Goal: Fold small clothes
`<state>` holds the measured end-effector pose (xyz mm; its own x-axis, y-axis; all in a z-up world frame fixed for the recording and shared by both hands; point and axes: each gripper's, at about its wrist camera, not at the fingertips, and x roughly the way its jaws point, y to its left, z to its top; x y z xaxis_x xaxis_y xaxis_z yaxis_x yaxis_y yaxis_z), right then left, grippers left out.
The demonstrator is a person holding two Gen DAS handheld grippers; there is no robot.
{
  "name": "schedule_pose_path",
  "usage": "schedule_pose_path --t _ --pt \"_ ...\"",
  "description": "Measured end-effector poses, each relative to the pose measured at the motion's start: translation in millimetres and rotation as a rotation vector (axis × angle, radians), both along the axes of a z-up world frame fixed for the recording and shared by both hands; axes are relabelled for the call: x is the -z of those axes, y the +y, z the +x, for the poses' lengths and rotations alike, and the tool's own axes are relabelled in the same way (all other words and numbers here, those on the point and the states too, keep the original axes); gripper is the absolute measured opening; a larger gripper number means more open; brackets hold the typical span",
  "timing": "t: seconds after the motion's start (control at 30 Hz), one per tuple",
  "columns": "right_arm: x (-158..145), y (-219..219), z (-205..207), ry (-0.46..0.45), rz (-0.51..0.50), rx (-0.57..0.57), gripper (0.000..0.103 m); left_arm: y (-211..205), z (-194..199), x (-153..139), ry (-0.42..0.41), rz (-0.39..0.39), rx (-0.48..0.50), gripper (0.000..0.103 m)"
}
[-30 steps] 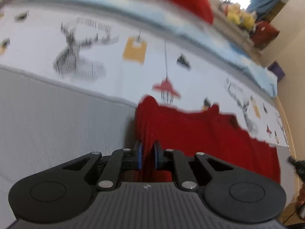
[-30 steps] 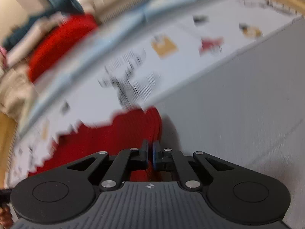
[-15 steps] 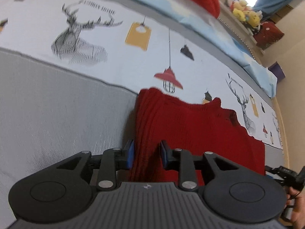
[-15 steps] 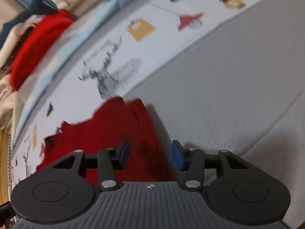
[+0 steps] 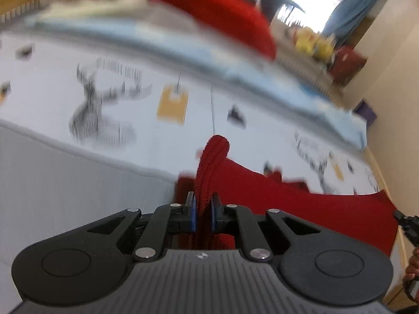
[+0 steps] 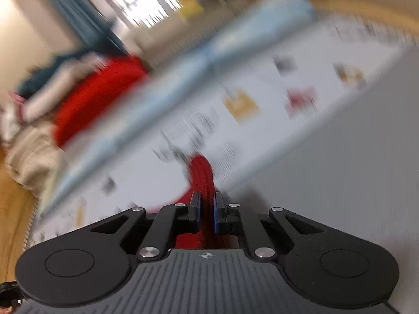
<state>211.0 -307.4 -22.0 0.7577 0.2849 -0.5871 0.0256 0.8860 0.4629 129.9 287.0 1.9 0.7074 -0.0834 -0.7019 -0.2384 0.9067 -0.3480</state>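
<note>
Both tongs on red knit [image 5: 209, 172]

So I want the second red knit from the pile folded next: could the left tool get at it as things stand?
Probably not yet. The left tool is shut on the red garment, and the red knit on the pile lies beyond the printed sheet.

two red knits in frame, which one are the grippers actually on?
The near red garment spread on the printed sheet: left gripper and right gripper each pinch a raised fold of it. The other red knit sits untouched on the far pile.
</note>
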Motion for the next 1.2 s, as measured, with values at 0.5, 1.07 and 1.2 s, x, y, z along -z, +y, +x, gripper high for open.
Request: schedule_pose_path --t 0.5,1.07,1.2 --pt "58.7 10.9 22.3 0.387 -0.108 0.024 0.026 -20.9 -7.8 53.6 0.386 0.015 0.213 0.051" --pt "6.4 -19.8 -77.8 0.183 0.017 -0.099 0.011 6.9 -83.4 19.4 0.219 -0.125 0.137 0.012" --pt "18.8 -9.6 -78.0 0.245 -0.097 -0.081 0.012 -15.4 -79.3 49.4 0.394 0.011 0.207 0.015"
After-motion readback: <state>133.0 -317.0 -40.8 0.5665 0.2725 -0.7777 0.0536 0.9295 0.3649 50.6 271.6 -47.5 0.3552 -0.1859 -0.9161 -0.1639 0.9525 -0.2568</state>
